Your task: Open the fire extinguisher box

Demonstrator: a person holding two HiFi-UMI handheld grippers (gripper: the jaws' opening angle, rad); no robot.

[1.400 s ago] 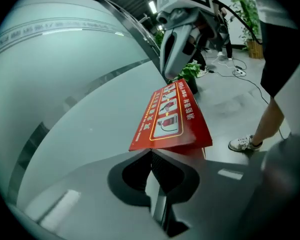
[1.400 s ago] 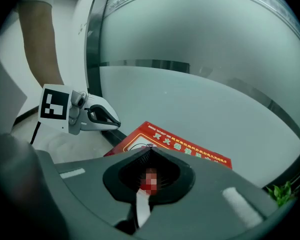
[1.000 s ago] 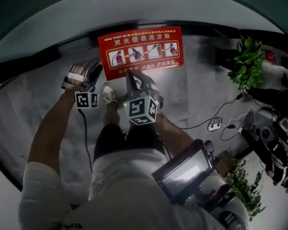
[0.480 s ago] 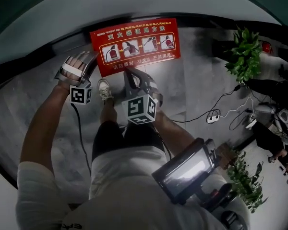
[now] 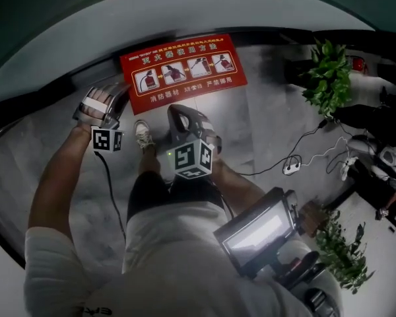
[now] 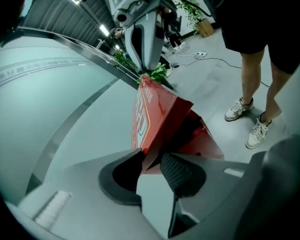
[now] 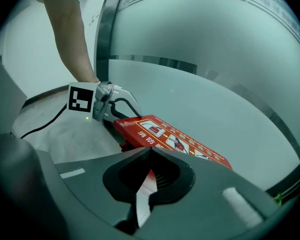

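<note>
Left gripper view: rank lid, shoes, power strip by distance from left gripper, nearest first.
1. The lid, between the left gripper's jaws.
2. The shoes, on the floor, right.
3. The power strip, far back, upper right.

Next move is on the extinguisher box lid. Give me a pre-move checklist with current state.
1. Left tongs clamped on the lid corner: ok.
2. Right tongs closed on the lid's front edge: ok.
3. Lid lifted off the box body, dark gap showing: ok.
4. Shoes standing apart from the box: ok.
5. Swing room between the lid and the curved wall: cannot tell.
6. Hinge side free: hidden, cannot tell.
</note>
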